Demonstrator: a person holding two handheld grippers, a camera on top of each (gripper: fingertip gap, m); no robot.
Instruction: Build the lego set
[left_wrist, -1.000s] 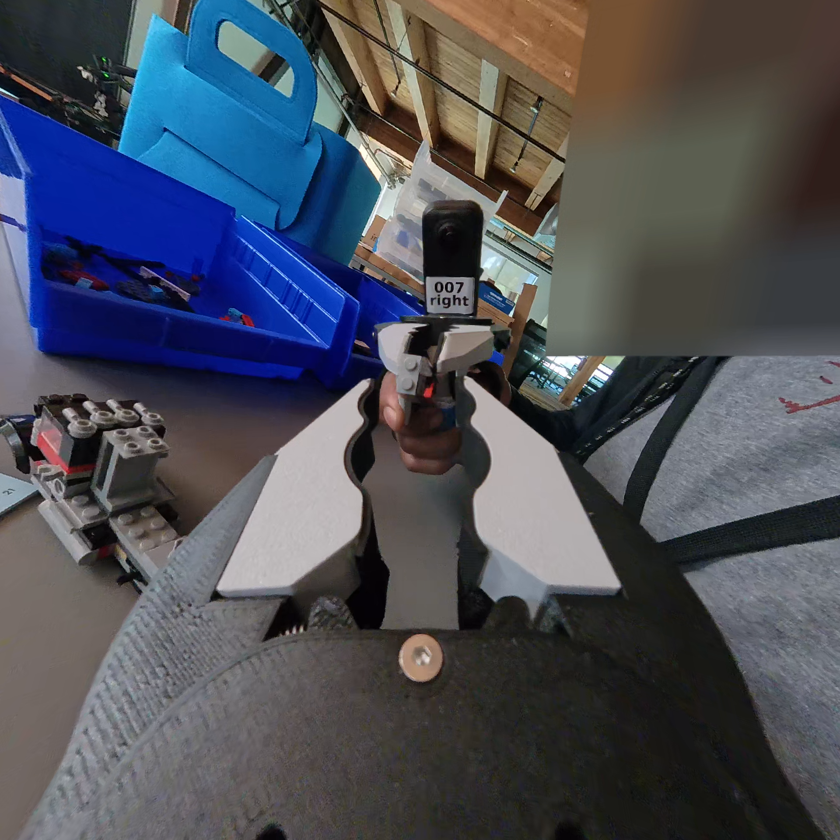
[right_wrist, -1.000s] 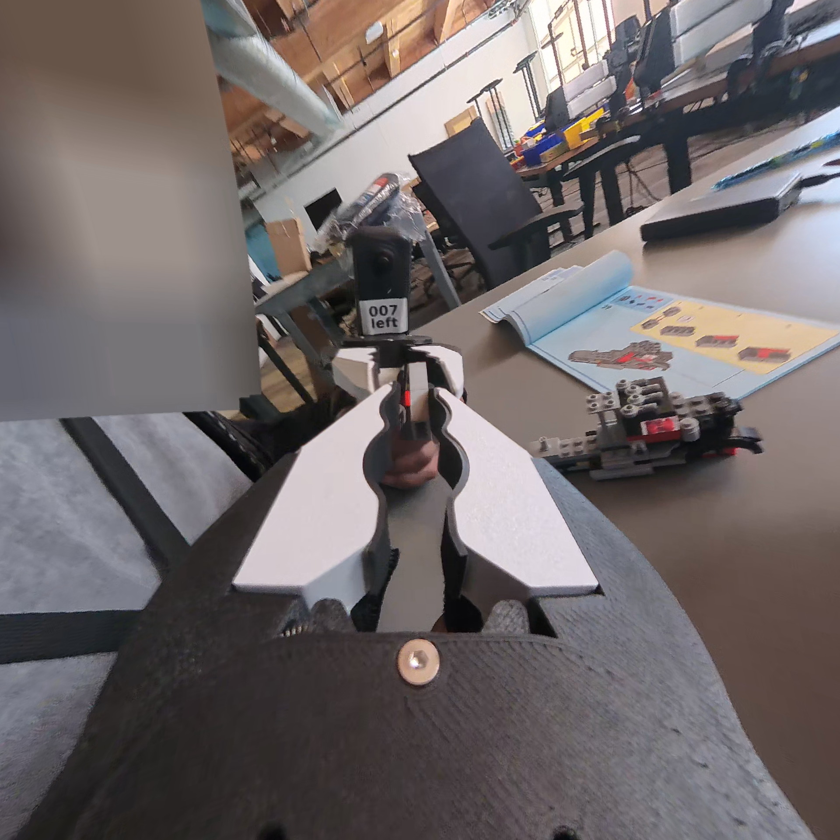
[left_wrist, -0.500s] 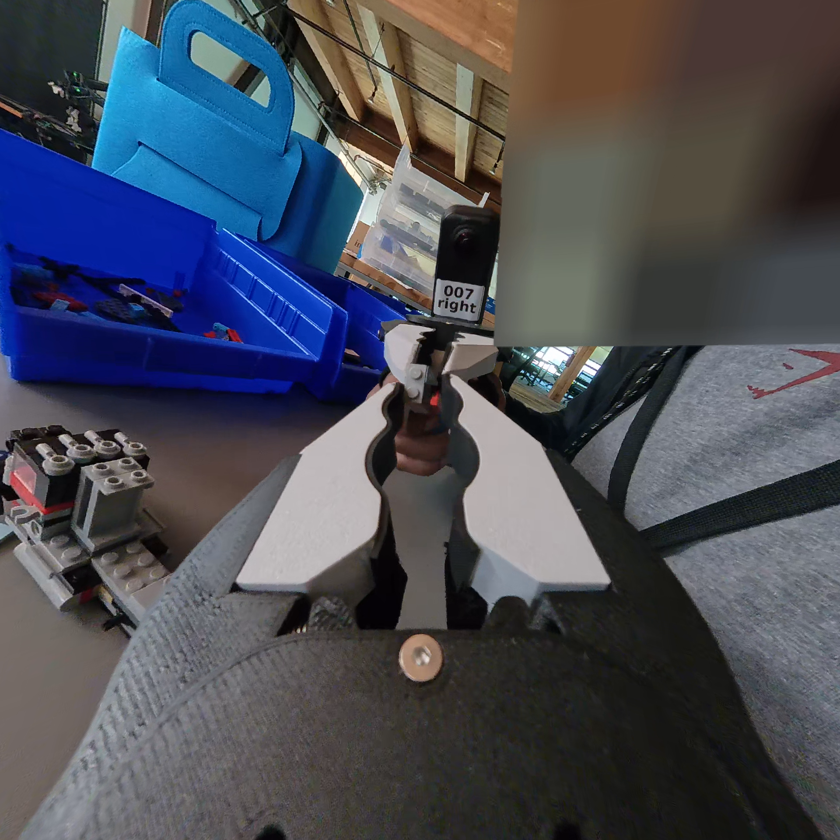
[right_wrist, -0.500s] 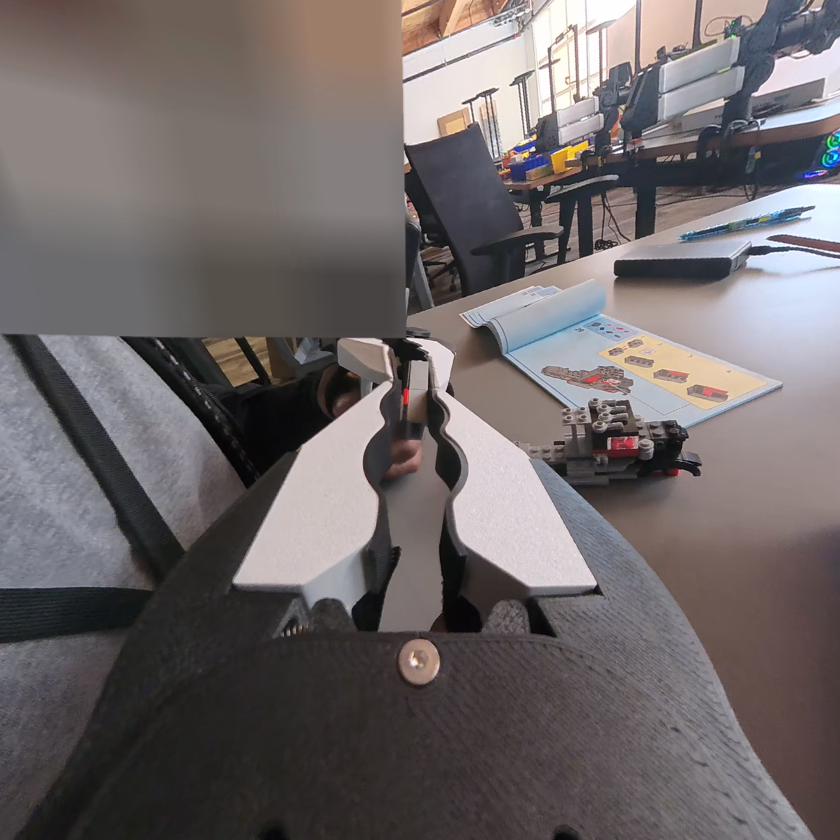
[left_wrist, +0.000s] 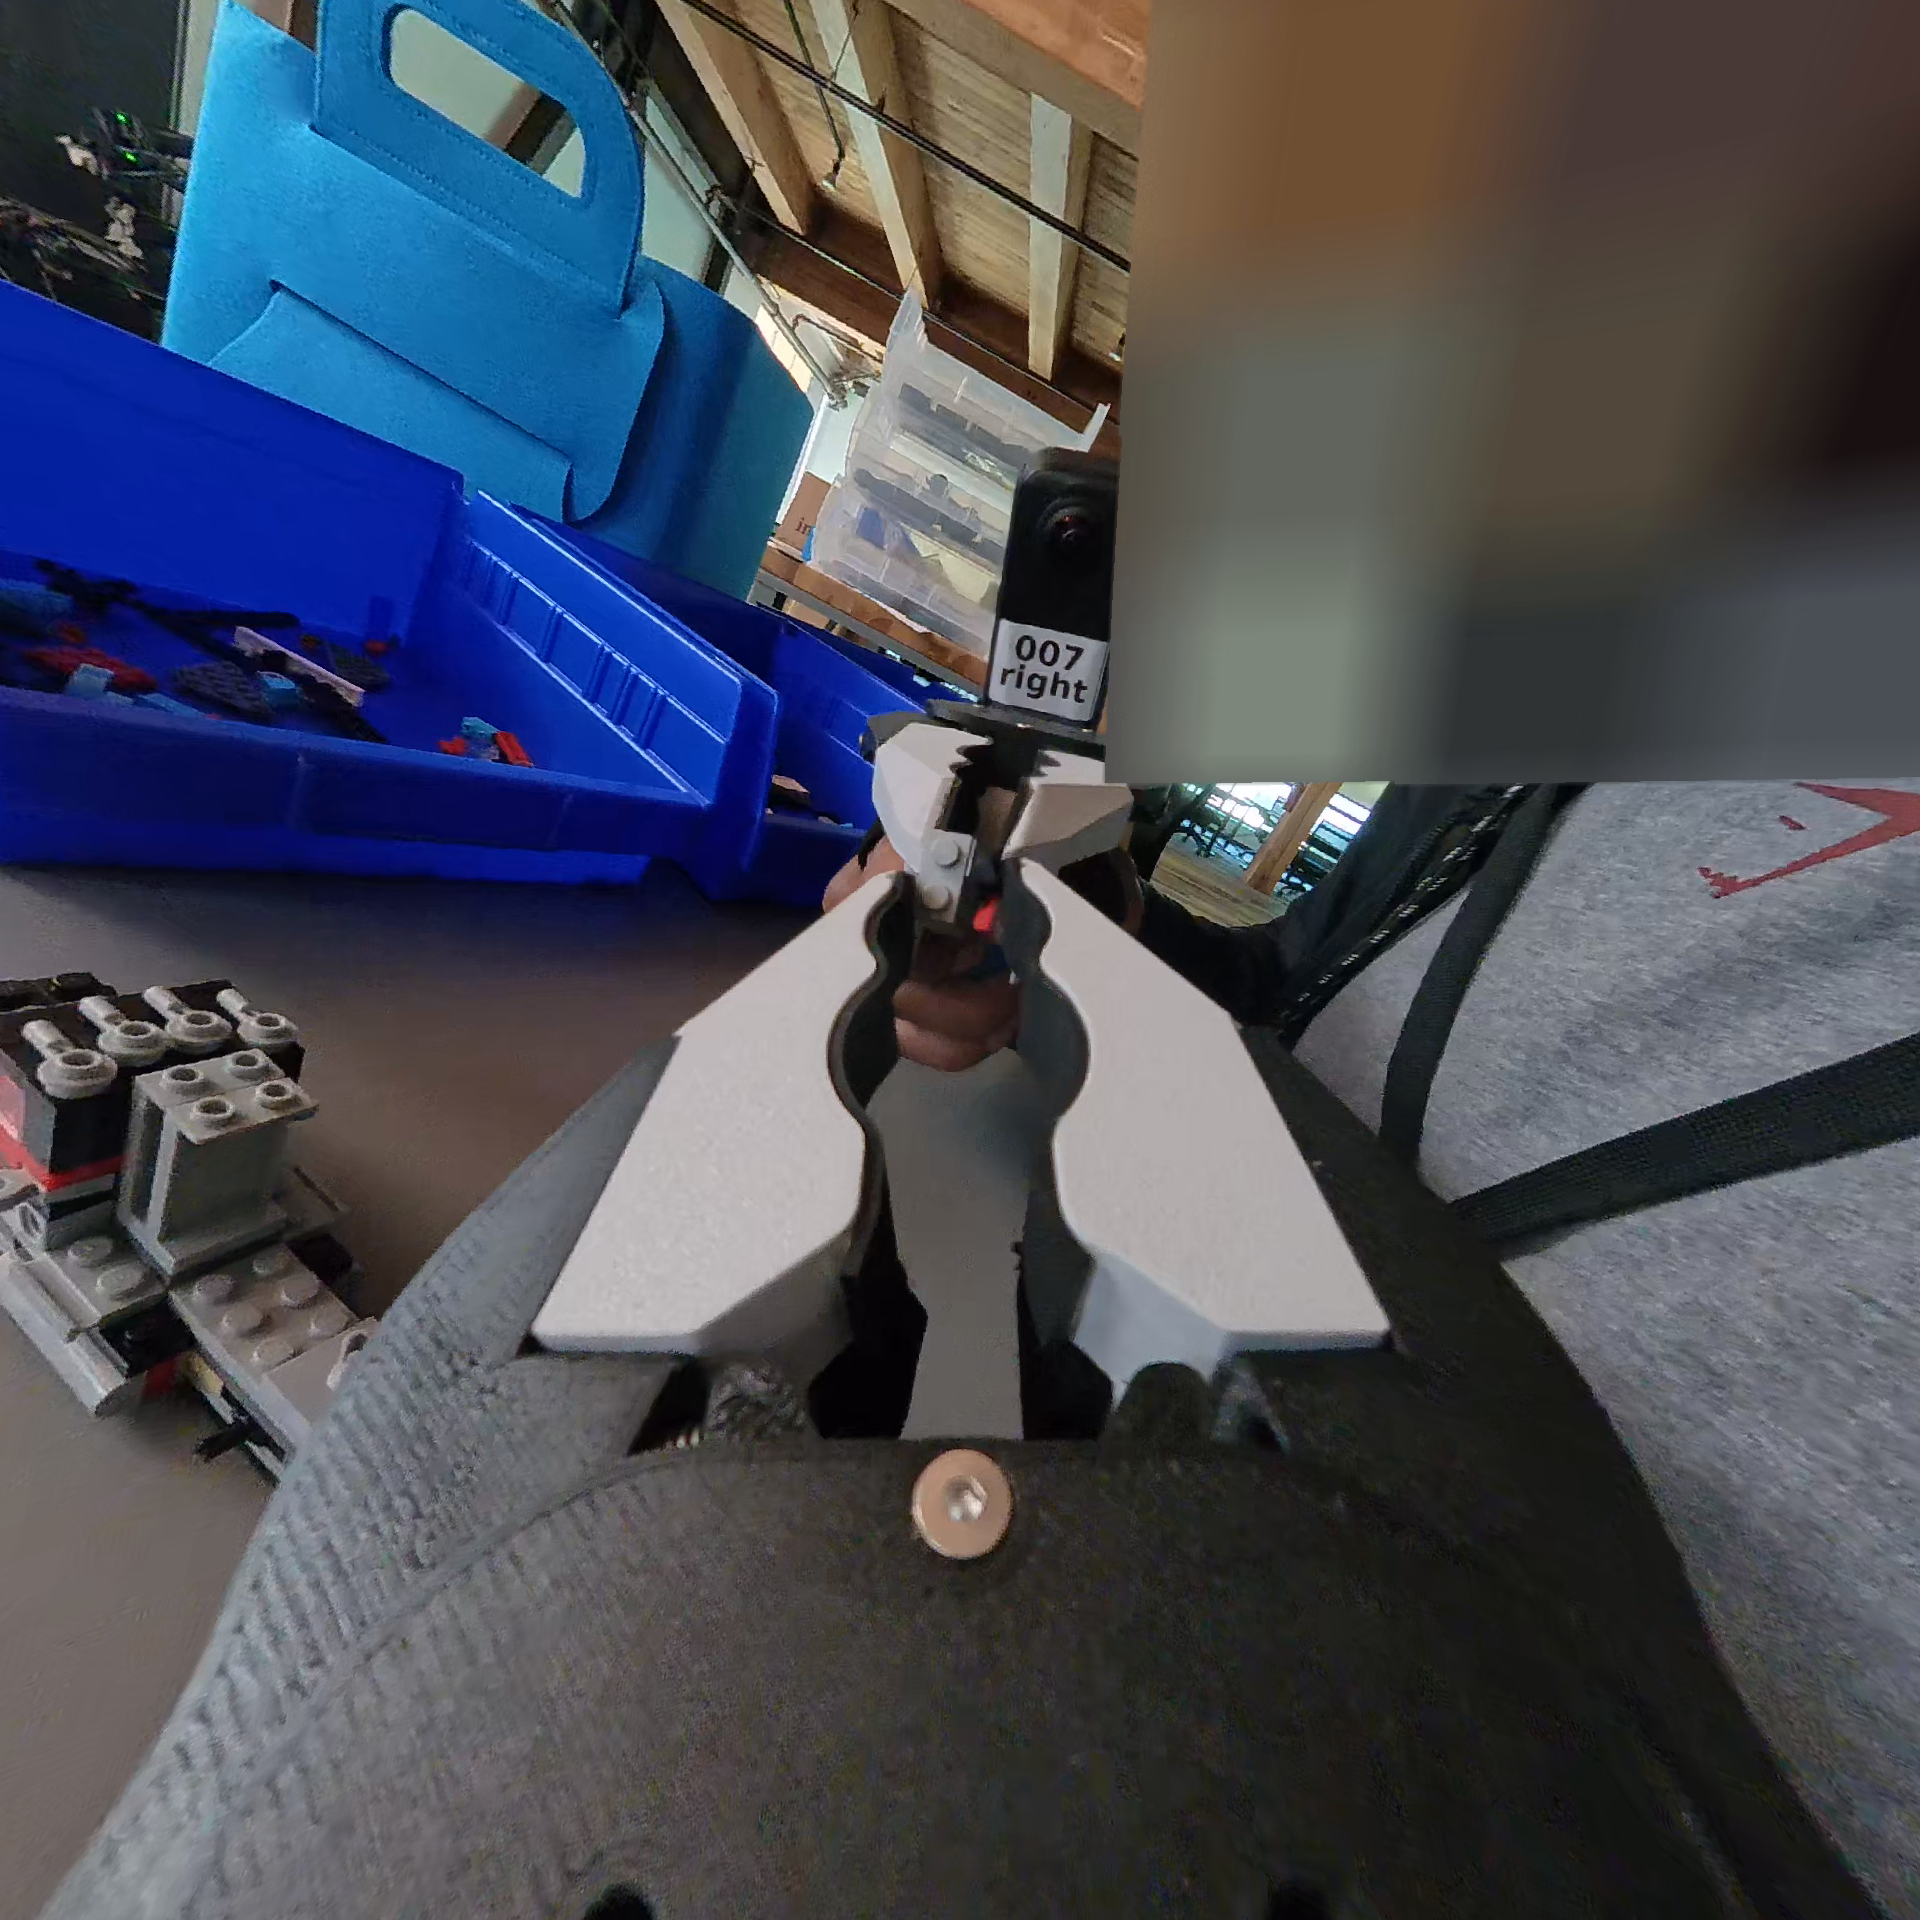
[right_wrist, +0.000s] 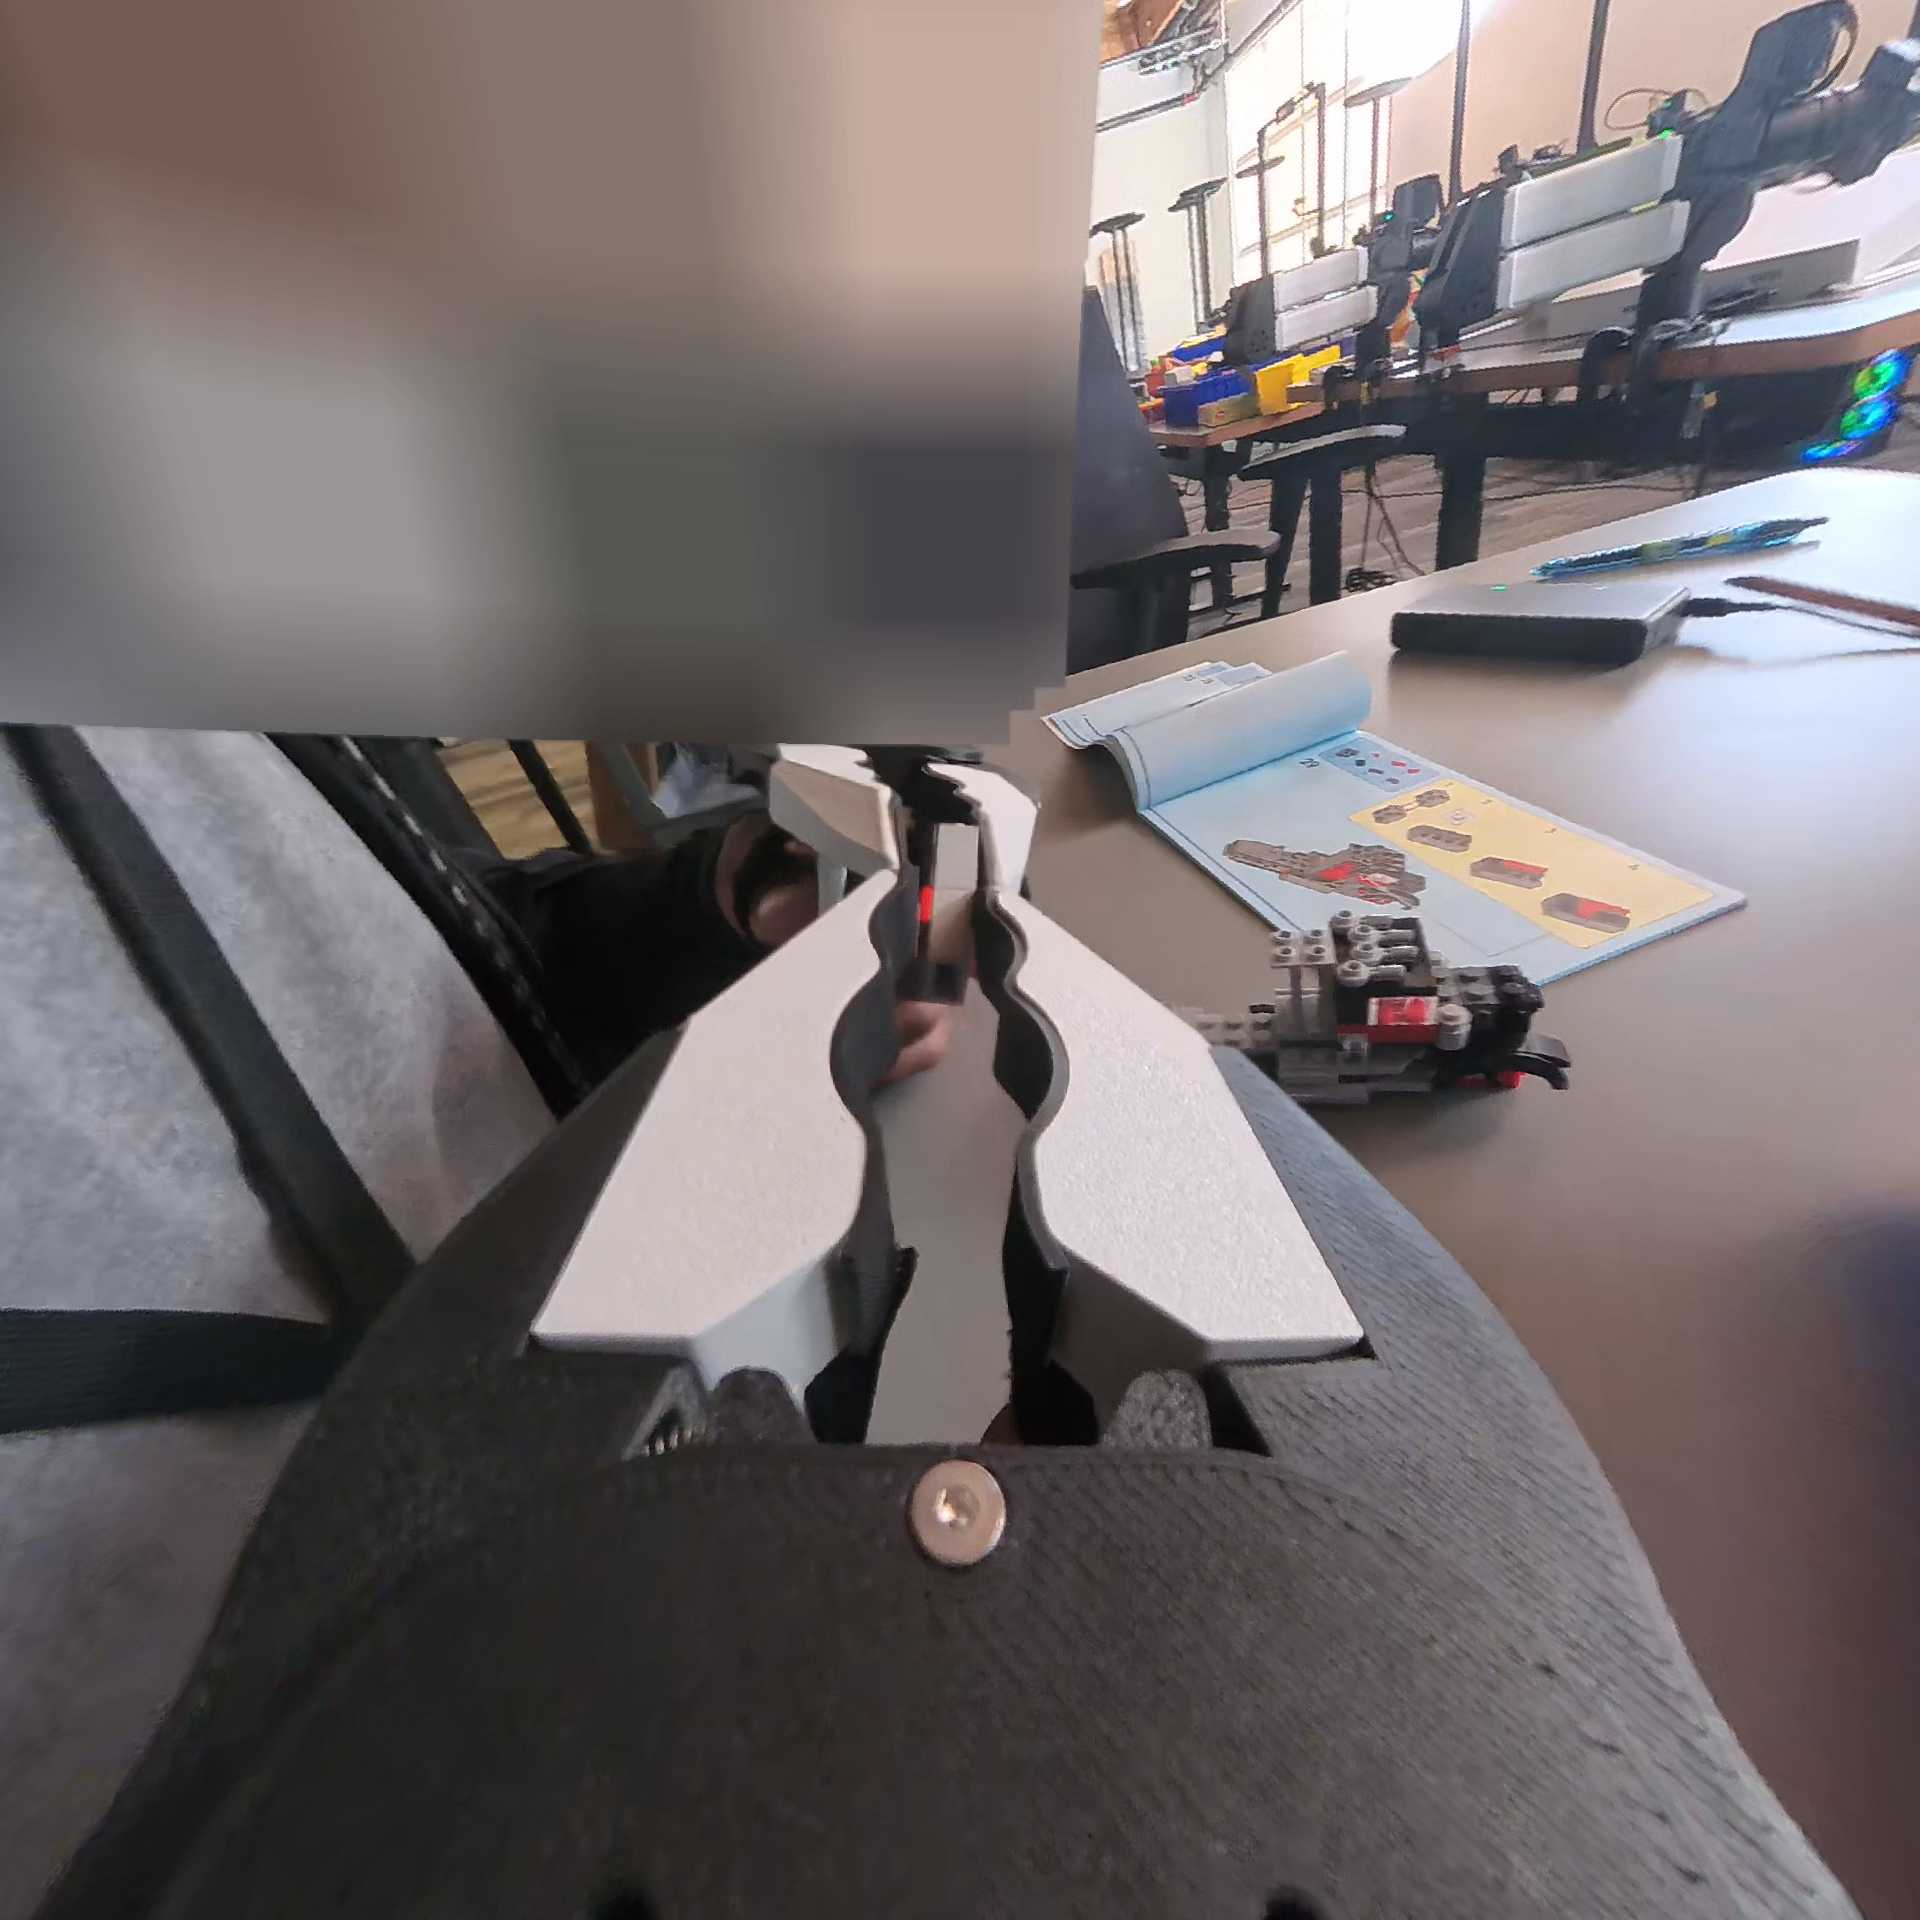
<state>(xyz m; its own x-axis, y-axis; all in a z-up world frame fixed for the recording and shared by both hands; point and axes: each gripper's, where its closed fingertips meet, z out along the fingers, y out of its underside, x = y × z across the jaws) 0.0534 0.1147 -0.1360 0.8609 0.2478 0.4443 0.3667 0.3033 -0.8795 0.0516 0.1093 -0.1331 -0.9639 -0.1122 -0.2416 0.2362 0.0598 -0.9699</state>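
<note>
My two grippers face each other nose to nose above the table edge. A small grey lego piece (left_wrist: 943, 871) with a red part sits between them; it also shows in the right wrist view (right_wrist: 956, 868). My left gripper (left_wrist: 961, 891) is shut on it. My right gripper (right_wrist: 940, 896) is shut on it from the other side. The right gripper shows far off in the left wrist view (left_wrist: 992, 821), and the left gripper in the right wrist view (right_wrist: 925, 821). The partly built grey, black and red model (left_wrist: 156, 1164) stands on the table (right_wrist: 1662, 1039).
Blue bins (left_wrist: 312, 769) with several loose pieces stand at the back left, with a blue felt bag (left_wrist: 436, 281) behind. An open instruction booklet (right_wrist: 1403, 842) lies behind the model (right_wrist: 1392, 1013). A flat black box (right_wrist: 1538, 623) lies farther back. The person's grey shirt (left_wrist: 1662, 1143) is close by. My left and right fingertips are right by each other.
My left gripper's fingers have closed from a wide gap onto the small piece that the right gripper holds. Both grippers have come closer together.
</note>
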